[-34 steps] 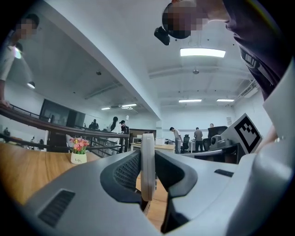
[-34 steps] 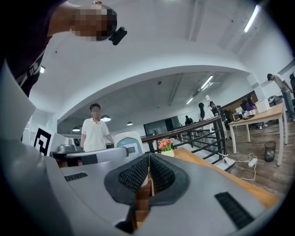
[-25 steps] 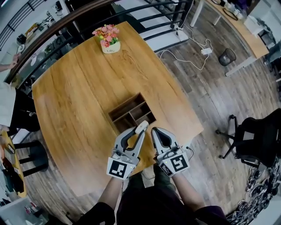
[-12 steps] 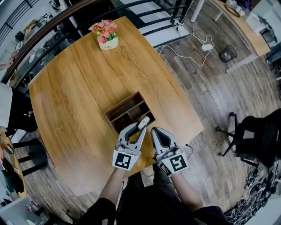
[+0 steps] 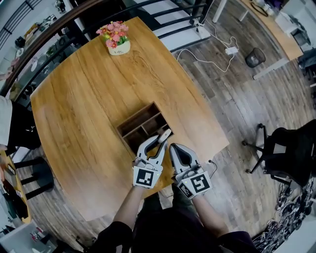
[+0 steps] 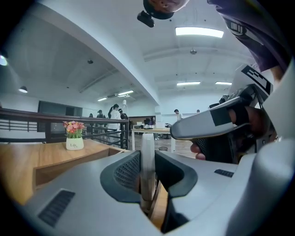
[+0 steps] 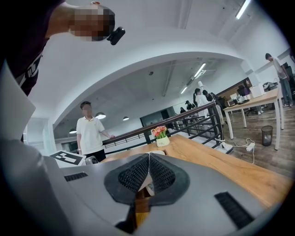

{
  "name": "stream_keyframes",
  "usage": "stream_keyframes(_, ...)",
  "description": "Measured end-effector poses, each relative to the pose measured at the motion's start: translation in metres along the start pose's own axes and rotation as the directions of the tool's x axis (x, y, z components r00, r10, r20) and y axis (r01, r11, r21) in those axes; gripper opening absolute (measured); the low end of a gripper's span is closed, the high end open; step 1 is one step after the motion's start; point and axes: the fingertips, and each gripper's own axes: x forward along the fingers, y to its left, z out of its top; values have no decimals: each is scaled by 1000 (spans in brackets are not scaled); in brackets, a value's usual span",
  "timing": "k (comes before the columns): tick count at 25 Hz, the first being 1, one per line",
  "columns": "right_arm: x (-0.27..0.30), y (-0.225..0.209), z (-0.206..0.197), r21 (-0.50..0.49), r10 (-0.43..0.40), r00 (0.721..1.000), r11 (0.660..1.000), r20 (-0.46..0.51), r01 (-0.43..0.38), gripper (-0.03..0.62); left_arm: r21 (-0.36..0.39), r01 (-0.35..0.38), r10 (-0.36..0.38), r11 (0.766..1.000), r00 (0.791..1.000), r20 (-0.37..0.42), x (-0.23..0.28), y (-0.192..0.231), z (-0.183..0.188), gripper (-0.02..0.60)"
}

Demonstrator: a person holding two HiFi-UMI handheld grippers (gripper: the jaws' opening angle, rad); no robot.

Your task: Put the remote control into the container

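The white remote control [image 5: 164, 135] is held in my left gripper [image 5: 159, 142], which is shut on it. Its free end pokes over the near right corner of the brown wooden container [image 5: 129, 123], a divided box in the middle of the table. In the left gripper view the remote [image 6: 147, 168] stands edge-on, clamped between the dark pads. My right gripper [image 5: 174, 147] lies just right of the left one at the table's near edge, shut with nothing in it. In its own view the right gripper [image 7: 149, 171] shows its pads pressed together.
A white pot of pink flowers [image 5: 115, 38] stands at the table's far end. The round wooden table [image 5: 79, 99] is backed by a black railing [image 5: 163, 10]. A black office chair [image 5: 289, 155] stands on the floor to the right. A person in white [image 7: 90, 131] stands at the left.
My left gripper has carried the remote forward and to the right, closer to the container's near corner and to the right gripper. The right gripper has stayed put.
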Motion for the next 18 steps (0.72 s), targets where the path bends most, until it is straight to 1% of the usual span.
stream_keyframes(10, -2, -2, 0, 3, -5, 1000, 1000, -5, 5, 19, -20, -40, 40, 999, 999, -24, 3, 6, -4, 100)
stream_keyframes(18, -4, -6, 1, 7, -11, 1000, 1000, -3, 11, 20, -49, -61, 60, 997, 998, -4, 3, 11, -1, 100)
